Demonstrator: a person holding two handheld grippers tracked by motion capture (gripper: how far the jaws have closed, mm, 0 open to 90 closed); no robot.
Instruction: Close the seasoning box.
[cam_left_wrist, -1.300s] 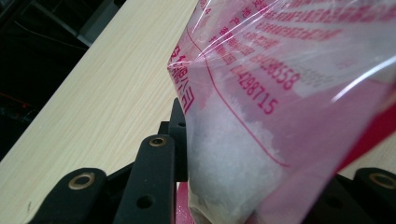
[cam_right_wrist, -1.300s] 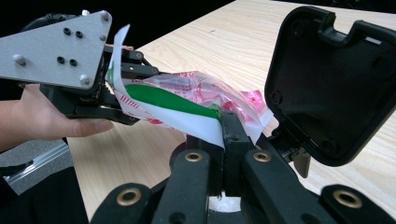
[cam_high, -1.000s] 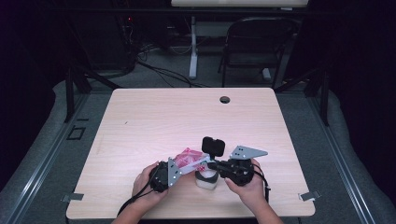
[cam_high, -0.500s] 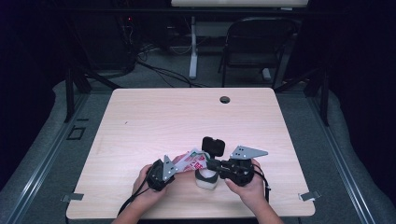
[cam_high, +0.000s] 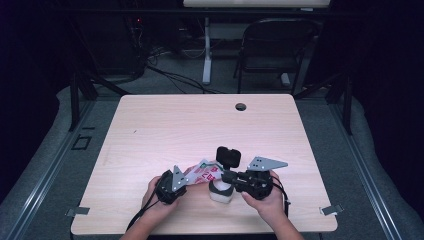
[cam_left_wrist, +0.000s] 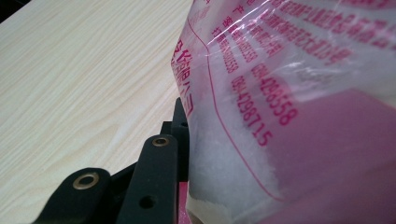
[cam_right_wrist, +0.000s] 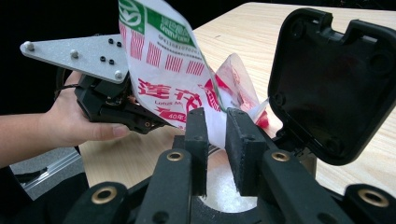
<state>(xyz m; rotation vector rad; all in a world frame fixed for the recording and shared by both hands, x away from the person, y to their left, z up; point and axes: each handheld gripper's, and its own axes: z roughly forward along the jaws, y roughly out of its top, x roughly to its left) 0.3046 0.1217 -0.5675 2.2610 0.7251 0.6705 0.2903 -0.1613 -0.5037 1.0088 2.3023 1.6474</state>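
Observation:
A clear plastic bag (cam_high: 202, 173) with red print, part full of white grains, is pinched in my left gripper (cam_high: 186, 180), which is shut on it. In the left gripper view the bag (cam_left_wrist: 289, 93) presses against one black finger (cam_left_wrist: 156, 172). The bag (cam_right_wrist: 163, 70) leans over a white jar (cam_high: 220, 193) whose black flip lid (cam_high: 228, 156) stands up. My right gripper (cam_right_wrist: 217, 140) sits over the jar mouth, its jaws having just been opening. A narrow gap shows between them, with the bag's lower corner in it, unpressed. White grains (cam_right_wrist: 224, 189) lie in the jar.
The pale wooden table (cam_high: 200, 125) has a round cable hole (cam_high: 240, 106) near its far edge. A black chair (cam_high: 275, 45) and cables stand on the floor beyond. Both hands work close to the table's near edge.
The right gripper's jaws have parted and let go of the bag's corner. The left gripper has tipped the bag up a little toward the jar. The right hand stayed put.

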